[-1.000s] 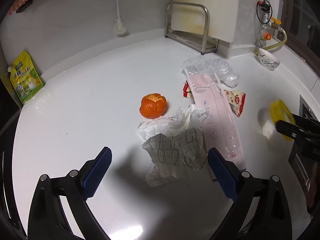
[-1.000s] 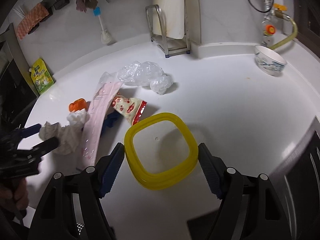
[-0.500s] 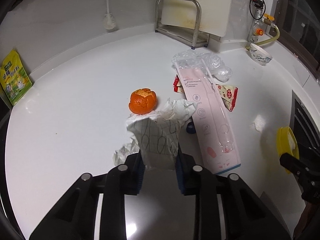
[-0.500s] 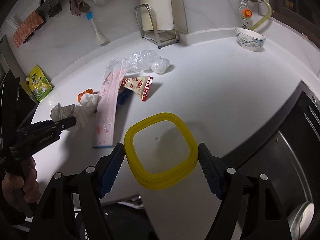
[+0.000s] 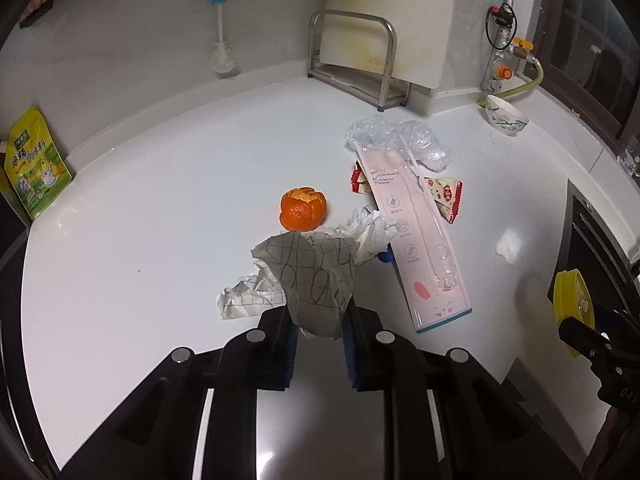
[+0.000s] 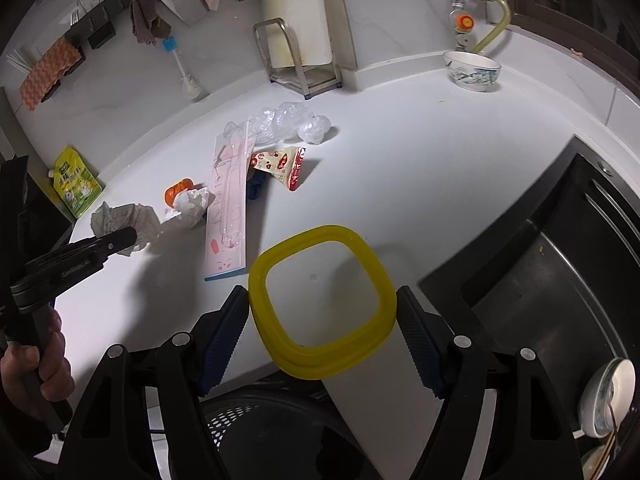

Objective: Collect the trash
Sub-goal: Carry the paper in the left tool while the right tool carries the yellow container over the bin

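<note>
The left gripper [image 5: 318,330] has just been closing and pinches a crumpled paper [image 5: 312,280] above the white counter [image 5: 160,200]. The right gripper [image 6: 322,324] clamps a yellow lid [image 6: 322,304] over the counter edge, beside the sink [image 6: 540,280].

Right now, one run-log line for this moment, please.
left gripper: closing, pinching crumpled paper | right gripper: holding yellow lid | counter: trash remaining

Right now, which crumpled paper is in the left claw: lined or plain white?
The lined crumpled paper, pinched in the left claw. The plain white wad lies free beside the orange peel.
</note>
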### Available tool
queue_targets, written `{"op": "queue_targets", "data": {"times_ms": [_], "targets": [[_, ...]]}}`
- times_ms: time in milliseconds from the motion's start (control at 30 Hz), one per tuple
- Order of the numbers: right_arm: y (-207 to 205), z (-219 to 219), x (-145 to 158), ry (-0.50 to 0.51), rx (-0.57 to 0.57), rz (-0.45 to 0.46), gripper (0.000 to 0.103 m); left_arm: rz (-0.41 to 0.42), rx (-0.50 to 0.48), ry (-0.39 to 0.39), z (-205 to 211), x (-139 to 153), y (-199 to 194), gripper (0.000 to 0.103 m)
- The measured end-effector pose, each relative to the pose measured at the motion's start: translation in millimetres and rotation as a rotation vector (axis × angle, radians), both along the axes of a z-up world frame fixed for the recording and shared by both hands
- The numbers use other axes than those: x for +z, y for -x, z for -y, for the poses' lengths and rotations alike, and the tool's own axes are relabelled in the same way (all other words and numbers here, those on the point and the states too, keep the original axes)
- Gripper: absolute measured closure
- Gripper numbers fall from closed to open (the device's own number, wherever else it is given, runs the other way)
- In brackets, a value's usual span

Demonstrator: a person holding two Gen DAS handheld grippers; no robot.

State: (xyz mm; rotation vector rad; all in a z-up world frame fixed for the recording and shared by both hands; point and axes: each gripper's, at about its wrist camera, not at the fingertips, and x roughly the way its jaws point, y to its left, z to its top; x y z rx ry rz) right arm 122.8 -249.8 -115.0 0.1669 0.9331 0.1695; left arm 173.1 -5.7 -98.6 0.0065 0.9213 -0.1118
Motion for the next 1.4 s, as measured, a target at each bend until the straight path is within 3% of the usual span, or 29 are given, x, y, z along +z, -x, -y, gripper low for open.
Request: {"op": "queue_targets", "data": {"times_ms": [633, 1400], "targets": [[64.2, -6.8, 37.8, 0.021, -0.049, 0.041, 0.031, 0.051, -0.087, -0.018, 10.1, 35.1, 61.9, 0.088], [164.2, 9.0, 37.0, 0.026, -0.102, 0.038, 0.031, 0.055, -0.236, -0.005, 61.6, 48.8, 156.4, 0.088]]}}
